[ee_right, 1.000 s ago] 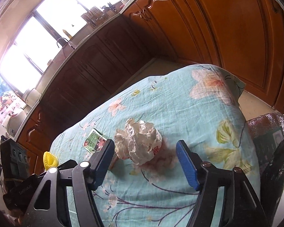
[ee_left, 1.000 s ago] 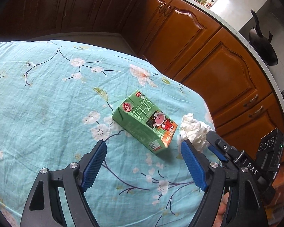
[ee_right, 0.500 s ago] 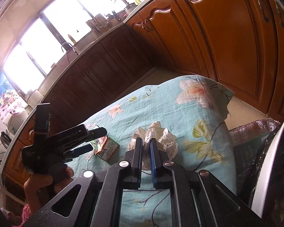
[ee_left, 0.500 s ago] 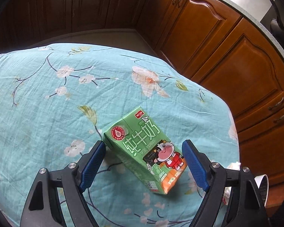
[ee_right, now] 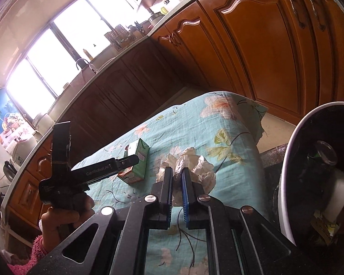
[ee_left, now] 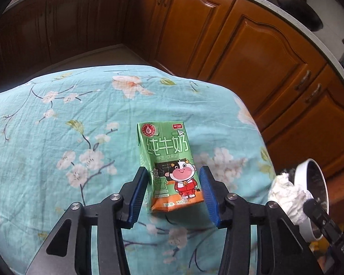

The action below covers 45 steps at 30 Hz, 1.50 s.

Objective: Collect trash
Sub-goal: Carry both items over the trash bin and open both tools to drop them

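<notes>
Left wrist view: left hand-held gripper [ee_left: 173, 189] has narrowed a lot vs 1 s ago, when its blue pads stood wide apart with the milk carton [ee_left: 169, 167] lying angled ahead of them. Now the carton's lower end sits between the pads, squared up with the fingers; pads are just beside its sides and I can't confirm contact, so I read the jaws as open and closing in, no grasp yet. Carton rests on the teal floral cloth [ee_left: 57, 126] covering the desk. Crumpled tissue [ee_left: 284, 192] shows at the right edge, next to the white-rimmed bin [ee_left: 309, 167].

Right wrist view: right hand-held gripper [ee_right: 177, 184] is clamped on the crumpled tissue [ee_right: 195, 162]; 1 s ago its jaws were wide open around the wad, 0.5 s ago they had closed. Bin [ee_right: 293, 151] is far larger in frame now, near the wad, so I judge the tissue is heading for the drop. Bin already holds other trash. Left hand-held gripper [ee_right: 126, 160] is visible reaching the carton [ee_right: 137, 162], which lies beside the tissue.

Net: 1 item secured, 1 about to be.
</notes>
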Available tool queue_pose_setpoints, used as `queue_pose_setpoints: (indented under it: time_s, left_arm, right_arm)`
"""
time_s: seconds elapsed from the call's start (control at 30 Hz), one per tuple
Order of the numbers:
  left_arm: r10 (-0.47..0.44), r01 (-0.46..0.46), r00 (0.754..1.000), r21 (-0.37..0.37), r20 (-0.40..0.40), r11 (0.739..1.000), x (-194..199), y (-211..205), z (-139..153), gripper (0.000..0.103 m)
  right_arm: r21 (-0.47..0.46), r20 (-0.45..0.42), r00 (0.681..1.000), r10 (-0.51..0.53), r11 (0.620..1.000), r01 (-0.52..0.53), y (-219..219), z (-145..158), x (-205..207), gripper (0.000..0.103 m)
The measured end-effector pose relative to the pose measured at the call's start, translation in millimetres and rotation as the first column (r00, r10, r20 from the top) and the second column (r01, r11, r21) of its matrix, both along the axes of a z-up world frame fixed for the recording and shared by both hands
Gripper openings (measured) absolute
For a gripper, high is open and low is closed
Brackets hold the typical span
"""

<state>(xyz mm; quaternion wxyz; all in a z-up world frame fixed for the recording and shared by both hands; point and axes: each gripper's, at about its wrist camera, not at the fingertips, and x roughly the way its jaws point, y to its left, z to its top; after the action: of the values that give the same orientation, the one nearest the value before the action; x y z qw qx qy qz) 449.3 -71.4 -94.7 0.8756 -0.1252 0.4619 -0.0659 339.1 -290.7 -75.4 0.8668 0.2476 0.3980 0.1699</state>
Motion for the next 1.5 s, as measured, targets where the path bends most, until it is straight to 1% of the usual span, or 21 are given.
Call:
queue_pose_setpoints:
  time_s: [0.13,0.23,0.33,0.47,0.6,0.77,0.97,1.27,1.5]
  left_arm:
    - [-0.075,0.075,0.997,-0.010,0.027,0.997,-34.6,-5.3,8.3,0.045]
    - [-0.117,0.118,0.992,-0.016,0.048,0.993,-56.7,-11.4,15.4,0.045]
    - [-0.152,0.153,0.986,-0.017,0.069,0.988,-82.4,-14.2,32.0,0.045]
    - [-0.199,0.201,0.975,-0.012,0.097,0.980,-106.0,-27.7,44.9,0.045]
    - [-0.257,0.259,0.959,-0.005,0.118,0.966,-125.8,-48.2,56.7,0.045]
    - [-0.320,0.321,0.937,0.022,0.141,0.947,-143.0,-77.7,68.5,0.044]
    - [-0.375,0.371,0.914,0.053,0.155,0.927,-158.9,-106.1,78.0,0.044]
    - [-0.416,0.410,0.898,0.073,0.141,0.909,-169.6,-127.4,79.9,0.044]
    - [-0.436,0.428,0.889,0.085,0.142,0.900,-166.0,-139.4,80.2,0.044]
  right_arm:
    - [-0.036,0.009,1.000,0.009,0.999,-0.009,1.3,3.4,-14.1,0.007]
    - [-0.042,0.019,1.000,0.006,0.999,-0.005,-1.4,7.6,-23.2,0.007]
    - [-0.050,0.032,0.999,-0.001,0.999,0.003,-6.0,13.2,-32.3,0.007]
    - [-0.058,0.047,0.999,-0.019,0.998,0.021,-15.4,20.0,-47.8,0.007]
    - [-0.071,0.061,0.997,-0.047,0.996,0.051,-29.2,27.3,-66.5,0.007]
    - [-0.079,0.080,0.991,-0.104,0.991,0.110,-53.4,35.7,-90.6,0.007]
    - [-0.084,0.097,0.980,-0.171,0.980,0.179,-83.3,42.6,-116.4,0.007]
    - [-0.075,0.103,0.970,-0.219,0.971,0.227,-103.2,45.5,-141.0,0.007]
    - [-0.063,0.103,0.964,-0.245,0.966,0.252,-116.3,43.8,-148.6,0.007]
